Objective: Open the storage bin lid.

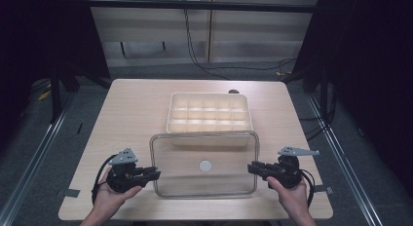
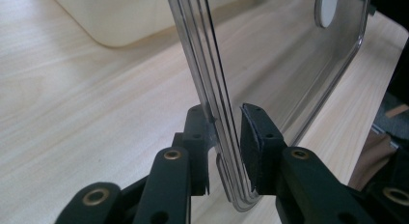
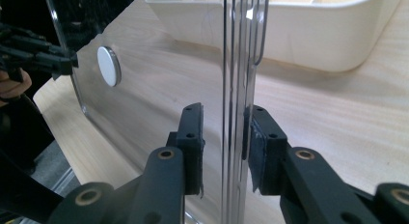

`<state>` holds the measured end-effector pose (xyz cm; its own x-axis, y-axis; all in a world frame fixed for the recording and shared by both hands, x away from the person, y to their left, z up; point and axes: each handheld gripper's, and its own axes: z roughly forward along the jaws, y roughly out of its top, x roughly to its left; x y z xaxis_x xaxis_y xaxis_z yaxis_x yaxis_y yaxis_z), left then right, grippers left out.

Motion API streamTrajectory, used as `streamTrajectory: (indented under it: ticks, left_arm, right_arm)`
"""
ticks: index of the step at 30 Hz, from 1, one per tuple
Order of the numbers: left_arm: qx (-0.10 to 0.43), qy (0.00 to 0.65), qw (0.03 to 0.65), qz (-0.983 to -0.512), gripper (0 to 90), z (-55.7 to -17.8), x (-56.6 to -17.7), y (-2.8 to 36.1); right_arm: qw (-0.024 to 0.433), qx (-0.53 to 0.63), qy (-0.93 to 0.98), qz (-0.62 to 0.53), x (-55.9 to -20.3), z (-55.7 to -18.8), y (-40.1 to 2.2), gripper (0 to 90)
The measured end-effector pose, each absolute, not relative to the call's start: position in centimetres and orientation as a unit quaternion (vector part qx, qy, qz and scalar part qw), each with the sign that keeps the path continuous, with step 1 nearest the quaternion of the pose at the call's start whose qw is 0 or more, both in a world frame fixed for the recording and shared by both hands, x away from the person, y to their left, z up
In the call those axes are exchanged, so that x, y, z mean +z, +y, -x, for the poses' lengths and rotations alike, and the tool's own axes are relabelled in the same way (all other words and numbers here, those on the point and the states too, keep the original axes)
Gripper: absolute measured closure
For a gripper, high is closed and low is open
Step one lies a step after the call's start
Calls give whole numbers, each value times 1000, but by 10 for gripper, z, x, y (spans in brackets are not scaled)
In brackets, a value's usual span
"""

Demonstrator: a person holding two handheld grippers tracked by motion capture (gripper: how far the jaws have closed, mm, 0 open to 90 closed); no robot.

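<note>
A clear plastic lid (image 1: 185, 162) with a white round disc (image 1: 205, 165) at its middle lies level over the near part of the table. Its far edge overlaps the front of a cream compartment tray (image 1: 171, 114). My left gripper (image 1: 155, 173) is shut on the lid's left rim, and my right gripper (image 1: 251, 167) is shut on its right rim. In the left gripper view the lid's ribbed rim (image 2: 226, 122) runs between the two black pads of my left gripper (image 2: 226, 137). In the right gripper view the rim (image 3: 236, 89) stands between the pads of my right gripper (image 3: 224, 137).
The cream tray (image 3: 308, 35) has several empty compartments and sits at the middle of the wooden table (image 1: 131, 104). Black cables run across the floor behind the table. Metal rails flank the table on both sides.
</note>
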<state>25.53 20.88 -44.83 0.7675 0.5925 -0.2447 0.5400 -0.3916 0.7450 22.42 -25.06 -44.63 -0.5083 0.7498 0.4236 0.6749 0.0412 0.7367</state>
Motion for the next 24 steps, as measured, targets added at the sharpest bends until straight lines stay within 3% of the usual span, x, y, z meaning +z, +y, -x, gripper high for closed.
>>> streamTrajectory:
  ticks: [24]
  left_arm:
    - [26, 339, 423, -840, 650, -257, -459, 205]
  right_arm:
    - [47, 449, 737, -502, -466, -224, -243, 647]
